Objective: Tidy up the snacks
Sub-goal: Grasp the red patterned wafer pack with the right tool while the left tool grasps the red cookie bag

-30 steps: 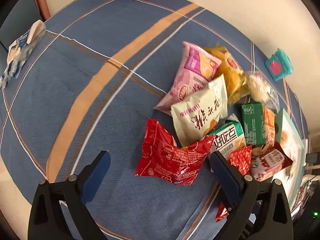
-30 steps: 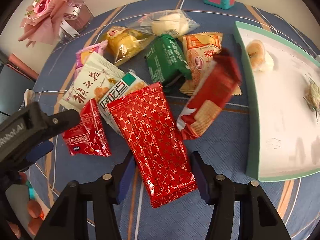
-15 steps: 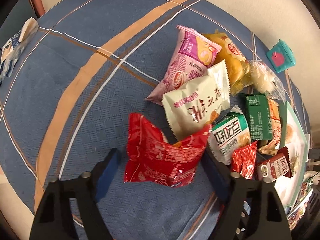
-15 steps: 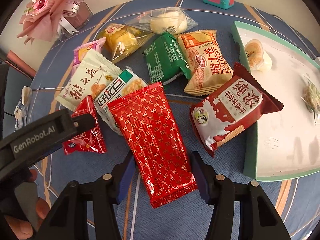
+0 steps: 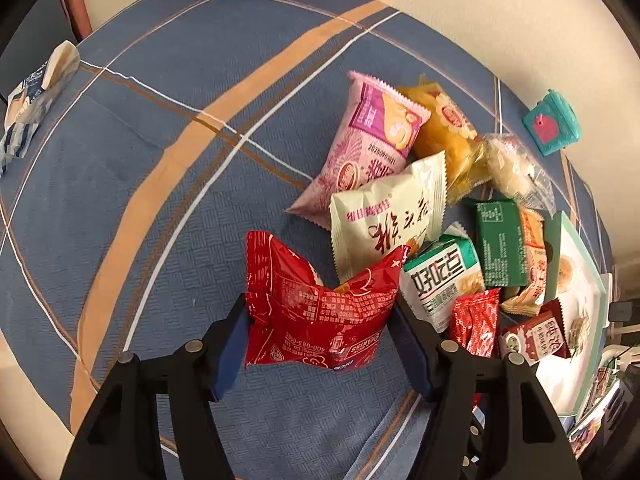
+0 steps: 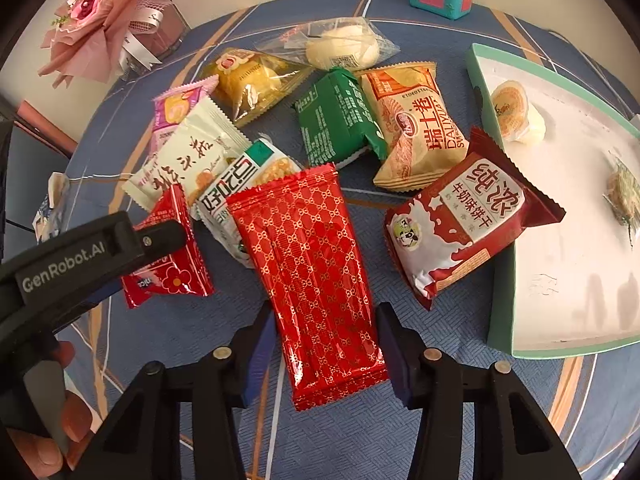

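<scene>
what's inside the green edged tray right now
The tray holds two small wrapped snacks: a pale round one near its far corner and a darker one farther right. Its right part runs out of view.

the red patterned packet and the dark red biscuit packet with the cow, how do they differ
The red patterned packet is long, flat and covered in a gold lattice print; the dark red biscuit packet is puffier, with a white label, large characters and a cartoon cow. The patterned one lies between the fingers of the right tool, whose jaws are closing; the biscuit packet lies free, its corner over the rim of the green tray. Both are sealed red wrappers with serrated ends.
</scene>
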Available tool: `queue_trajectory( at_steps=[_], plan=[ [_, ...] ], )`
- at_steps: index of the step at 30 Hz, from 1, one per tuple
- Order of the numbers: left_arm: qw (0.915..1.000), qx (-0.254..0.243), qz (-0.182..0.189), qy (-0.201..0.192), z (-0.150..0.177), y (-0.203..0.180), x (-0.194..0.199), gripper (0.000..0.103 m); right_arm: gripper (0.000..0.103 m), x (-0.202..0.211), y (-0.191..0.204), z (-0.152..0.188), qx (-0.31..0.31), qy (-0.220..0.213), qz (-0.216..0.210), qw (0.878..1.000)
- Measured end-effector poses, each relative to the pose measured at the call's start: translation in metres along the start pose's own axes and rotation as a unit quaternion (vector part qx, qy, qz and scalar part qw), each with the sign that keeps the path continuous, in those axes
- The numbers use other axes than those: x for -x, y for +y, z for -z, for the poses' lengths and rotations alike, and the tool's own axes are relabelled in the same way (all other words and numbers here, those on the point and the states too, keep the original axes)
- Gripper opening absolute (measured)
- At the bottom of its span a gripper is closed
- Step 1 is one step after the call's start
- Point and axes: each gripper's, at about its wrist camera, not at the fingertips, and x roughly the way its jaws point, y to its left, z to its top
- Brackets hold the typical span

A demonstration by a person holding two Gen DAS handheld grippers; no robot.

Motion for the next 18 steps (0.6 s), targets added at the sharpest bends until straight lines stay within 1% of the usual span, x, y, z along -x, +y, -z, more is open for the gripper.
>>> queue_trajectory(
  at_steps=[4, 10, 18],
  plan=[
    [0.9999, -0.001, 0.004, -0.015, -0.004, 0.000, 0.016, 0.068, 0.051, 0.010, 0.000, -0.001, -0.003, -0.011, -0.004, 1.000],
    [0.9988, -0.006, 0.009, -0.047, -0.007, -0.005, 0.040, 0.068, 0.050, 0.025, 0.000, -0.002, 0.000, -0.032, -0.014, 0.999],
    [0.9963, -0.016, 0.013, -0.084, -0.006, -0.013, 0.066, 0.068, 0.048, 0.054, -0.005, -0.005, -0.001, -0.066, -0.038, 0.997]
  ],
)
